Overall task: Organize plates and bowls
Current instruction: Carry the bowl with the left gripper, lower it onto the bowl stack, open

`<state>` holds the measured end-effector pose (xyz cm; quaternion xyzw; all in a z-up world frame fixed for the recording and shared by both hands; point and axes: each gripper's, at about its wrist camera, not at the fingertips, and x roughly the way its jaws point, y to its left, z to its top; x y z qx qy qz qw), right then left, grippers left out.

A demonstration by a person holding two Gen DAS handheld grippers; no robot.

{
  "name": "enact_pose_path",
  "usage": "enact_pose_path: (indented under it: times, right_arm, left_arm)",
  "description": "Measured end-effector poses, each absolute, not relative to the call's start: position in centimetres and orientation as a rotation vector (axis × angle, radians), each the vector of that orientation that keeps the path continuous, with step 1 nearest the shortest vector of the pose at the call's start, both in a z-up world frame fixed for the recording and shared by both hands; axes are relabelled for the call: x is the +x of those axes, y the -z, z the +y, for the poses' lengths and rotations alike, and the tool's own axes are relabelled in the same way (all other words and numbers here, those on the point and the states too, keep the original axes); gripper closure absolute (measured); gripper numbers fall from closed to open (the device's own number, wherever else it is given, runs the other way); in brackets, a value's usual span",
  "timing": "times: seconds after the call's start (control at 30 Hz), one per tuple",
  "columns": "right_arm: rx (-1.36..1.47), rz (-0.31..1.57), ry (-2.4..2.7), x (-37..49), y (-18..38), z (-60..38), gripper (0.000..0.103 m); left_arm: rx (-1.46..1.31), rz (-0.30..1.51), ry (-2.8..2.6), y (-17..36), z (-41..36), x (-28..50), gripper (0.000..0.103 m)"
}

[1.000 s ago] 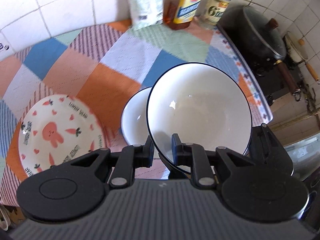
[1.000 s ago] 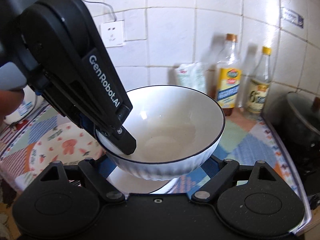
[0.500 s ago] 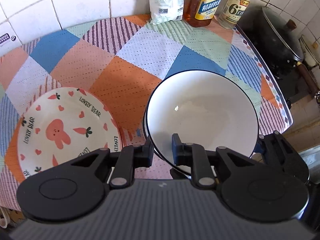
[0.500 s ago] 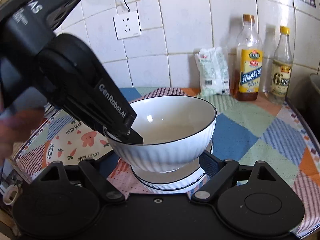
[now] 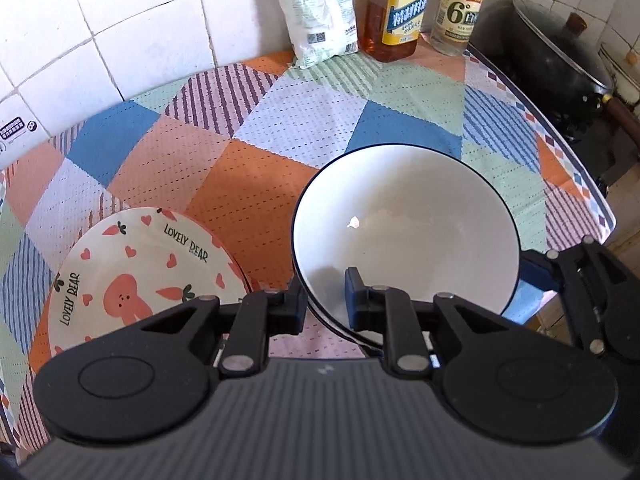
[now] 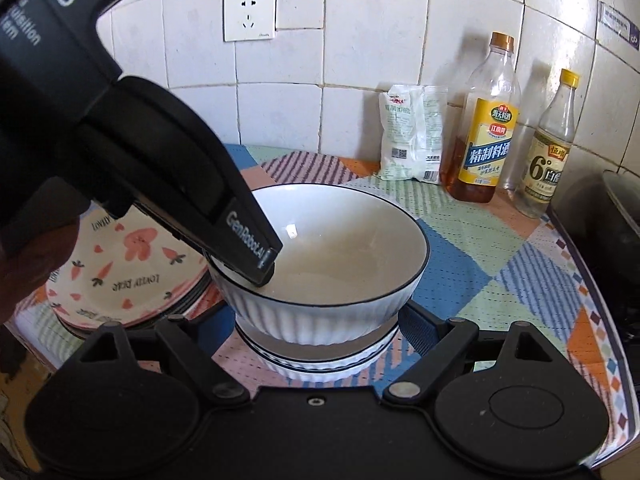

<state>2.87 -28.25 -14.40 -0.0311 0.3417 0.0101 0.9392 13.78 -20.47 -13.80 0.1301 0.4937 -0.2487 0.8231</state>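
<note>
Right wrist view: left gripper (image 6: 256,268) pinches the glossy ribbed white bowl's (image 6: 340,240) rim; right gripper (image 6: 316,320) stands wide.

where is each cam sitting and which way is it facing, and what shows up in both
Left wrist: on the left gripper, angled steeply down at the tablecloth; its own jaws pinch the near rim of the upper bowl, with the bunny plate to the left.
Right wrist: on the right gripper, facing the tiled wall and the wall socket; its own open jaws flank the lower bowl, and a blurred hand shows at left.
Shared: the stacked bowls, the plate, the white bag, the cooking wine bottle, the vinegar bottle, and each other's gripper.
</note>
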Motion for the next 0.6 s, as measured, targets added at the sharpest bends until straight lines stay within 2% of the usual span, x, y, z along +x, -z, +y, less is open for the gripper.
enact_pose_path:
  times: [0.17,0.27,0.37,0.53,0.6]
  right_arm:
    - [-0.103,0.693,0.010,2.8,15.1,-27.8,0.007]
    - [-0.130,0.697,0.028,2.9,15.6,-27.3,0.008]
    - [-0.053,0.692,0.018,2.9,15.6,-28.1,0.007]
    - [-0.001,0.701,0.040,2.2,15.7,-28.5,0.007]
    - [0.010,0.701,0.030,1.4,15.7,-28.3,0.007]
  left_arm:
    - [0.318,1.034,0.482,15.0,-20.7,13.6,0.084]
    - [0.273,1.038,0.504,15.5,-20.1,13.9,0.083]
    - [0.232,1.058,0.512,15.7,-19.6,14.3,0.082]
    - [0.081,1.127,0.524,15.5,-18.2,14.9,0.070]
    - [0.028,1.130,0.532,15.1,-17.5,14.7,0.061]
